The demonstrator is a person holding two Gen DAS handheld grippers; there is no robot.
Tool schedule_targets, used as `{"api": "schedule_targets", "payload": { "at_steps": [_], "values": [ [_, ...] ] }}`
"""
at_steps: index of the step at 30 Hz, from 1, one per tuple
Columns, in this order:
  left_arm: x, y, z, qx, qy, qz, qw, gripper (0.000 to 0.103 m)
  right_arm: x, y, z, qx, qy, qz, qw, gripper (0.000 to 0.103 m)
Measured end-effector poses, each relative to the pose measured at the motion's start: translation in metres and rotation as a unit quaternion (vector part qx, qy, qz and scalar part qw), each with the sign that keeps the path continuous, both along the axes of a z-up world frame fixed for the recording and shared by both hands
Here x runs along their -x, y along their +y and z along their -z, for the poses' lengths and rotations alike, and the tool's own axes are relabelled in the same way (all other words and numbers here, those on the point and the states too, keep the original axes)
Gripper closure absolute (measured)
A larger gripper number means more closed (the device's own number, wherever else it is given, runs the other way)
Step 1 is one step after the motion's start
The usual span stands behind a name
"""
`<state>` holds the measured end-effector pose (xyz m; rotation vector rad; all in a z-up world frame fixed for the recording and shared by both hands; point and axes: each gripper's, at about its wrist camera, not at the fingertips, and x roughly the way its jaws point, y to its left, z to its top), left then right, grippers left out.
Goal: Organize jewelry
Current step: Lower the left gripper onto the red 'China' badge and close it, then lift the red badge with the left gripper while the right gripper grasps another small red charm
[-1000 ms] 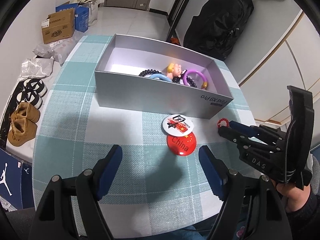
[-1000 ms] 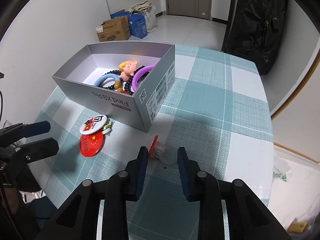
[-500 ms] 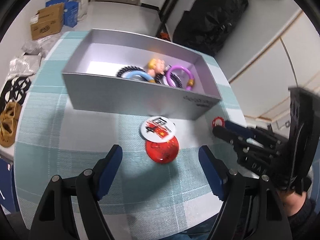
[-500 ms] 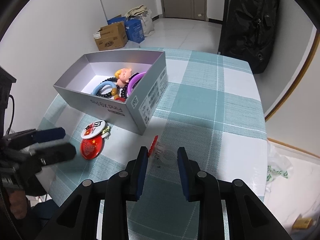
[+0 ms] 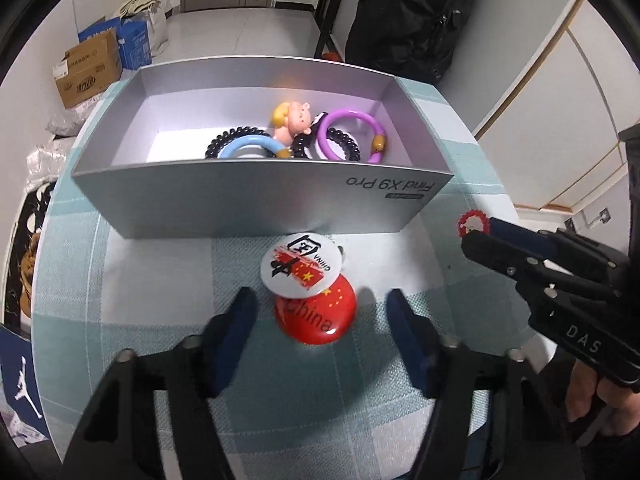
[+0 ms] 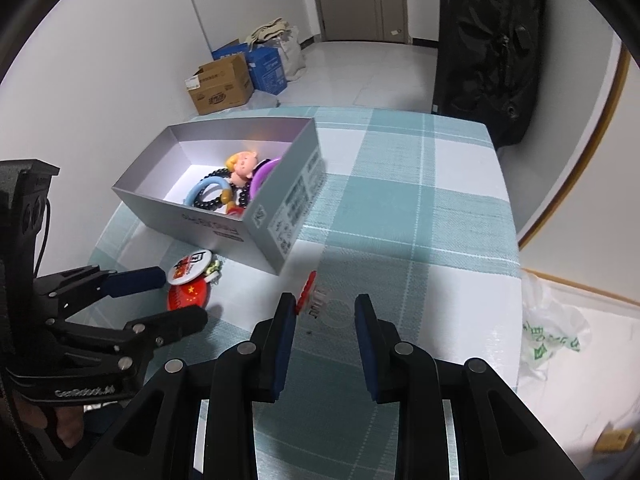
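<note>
The red badge [image 5: 316,314] is round and shiny, at mid-frame, half under a white badge [image 5: 302,266]. It lies between the left gripper [image 5: 320,318] fingers, spread wide. The right gripper [image 6: 325,322] is spread too.

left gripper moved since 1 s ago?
Yes. The left gripper has closed in on the table: its open fingers now flank the red badge, nearer the silver box.

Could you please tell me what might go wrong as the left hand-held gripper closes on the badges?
The white badge overlaps the red badge, so the open left hand-held gripper may take both or flick one away. The grey box stands just behind and could get nudged.
</note>
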<state>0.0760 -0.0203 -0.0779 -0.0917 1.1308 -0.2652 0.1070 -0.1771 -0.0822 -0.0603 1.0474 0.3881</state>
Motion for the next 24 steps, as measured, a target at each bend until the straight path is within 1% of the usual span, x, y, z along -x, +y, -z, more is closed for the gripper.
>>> {"api": "schedule_targets", "payload": {
  "at_steps": [2, 3, 4, 8, 16, 24],
  "values": [
    [0.001, -0.003, 0.0, -0.017, -0.005, 0.006, 0.9998, 0.054, 0.0, -0.003, 0.0, 0.0, 0.0, 0.003, 1.0, 0.075],
    [0.0, -0.004, 0.0, -0.024, -0.007, 0.007, 0.9997, 0.059, -0.001, -0.004, 0.0, -0.001, 0.001, 0.005, 1.0, 0.075],
    [0.001, -0.005, 0.0, -0.034, -0.009, 0.009, 0.9993, 0.062, -0.001, -0.005, 0.0, -0.003, 0.004, 0.009, 1.0, 0.075],
    [0.003, -0.007, 0.001, -0.058, -0.014, 0.019, 0.998, 0.066, -0.003, -0.009, 0.001, -0.01, 0.011, 0.017, 1.0, 0.074],
    [0.011, -0.005, 0.001, -0.056, -0.012, 0.033, 0.9978, 0.066, -0.002, -0.012, 0.002, -0.011, 0.011, 0.022, 1.0, 0.074],
    [0.014, -0.002, 0.0, -0.031, -0.003, 0.033, 0.999, 0.066, 0.001, -0.012, 0.001, -0.011, 0.006, 0.023, 1.0, 0.074]
  ]
}}
